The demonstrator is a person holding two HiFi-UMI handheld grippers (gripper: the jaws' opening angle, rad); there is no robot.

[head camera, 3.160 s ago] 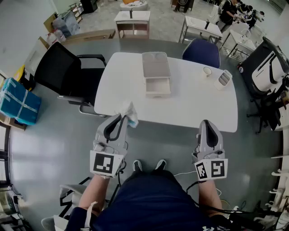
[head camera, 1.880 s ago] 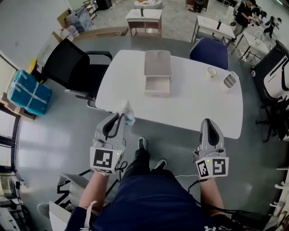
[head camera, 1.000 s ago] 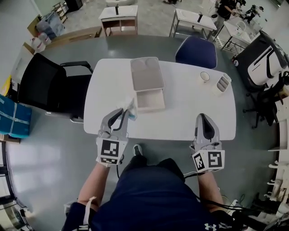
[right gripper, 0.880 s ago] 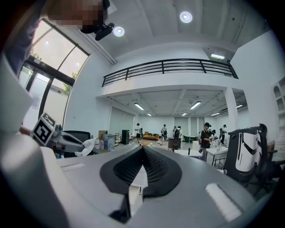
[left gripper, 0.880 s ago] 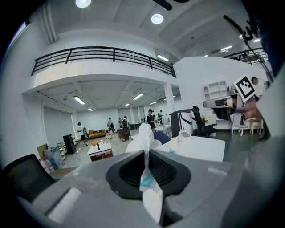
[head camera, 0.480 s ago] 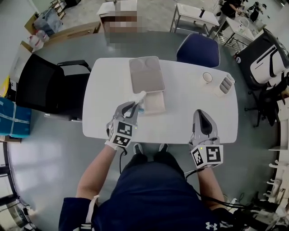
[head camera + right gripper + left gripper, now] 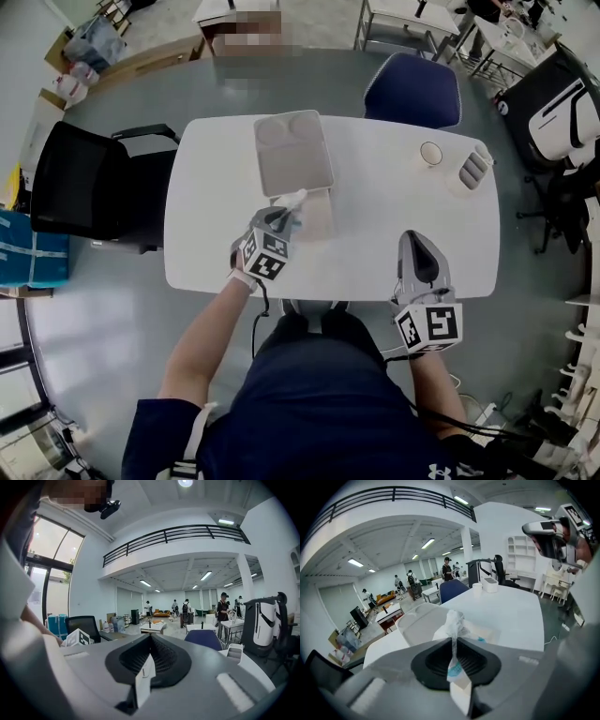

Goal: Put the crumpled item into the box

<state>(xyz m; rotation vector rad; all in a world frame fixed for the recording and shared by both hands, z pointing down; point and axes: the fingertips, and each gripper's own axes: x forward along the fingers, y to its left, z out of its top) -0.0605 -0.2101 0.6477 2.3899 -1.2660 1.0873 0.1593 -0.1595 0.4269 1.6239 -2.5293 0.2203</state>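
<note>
A crumpled white wrapper with blue print (image 7: 293,200) is pinched in my left gripper (image 7: 284,214), which is shut on it. It hangs over the white table (image 7: 394,225), at the near left edge of the beige box's open tray (image 7: 319,217). The box's lid (image 7: 292,153) lies flat behind the tray. In the left gripper view the crumpled wrapper (image 7: 452,623) sticks up between the jaws, with the lid (image 7: 417,620) and tray (image 7: 492,632) just beyond. My right gripper (image 7: 419,264) hovers at the table's near right edge, shut and empty; its jaws (image 7: 149,641) meet.
A small cup (image 7: 431,153) and a grey slotted holder (image 7: 471,170) stand at the table's far right. A blue chair (image 7: 412,91) is behind the table and a black chair (image 7: 75,183) at its left. People work at desks further back.
My left gripper has carried the wrapper forward from the table's near edge to the box's tray. The right gripper has stayed near the front edge.
</note>
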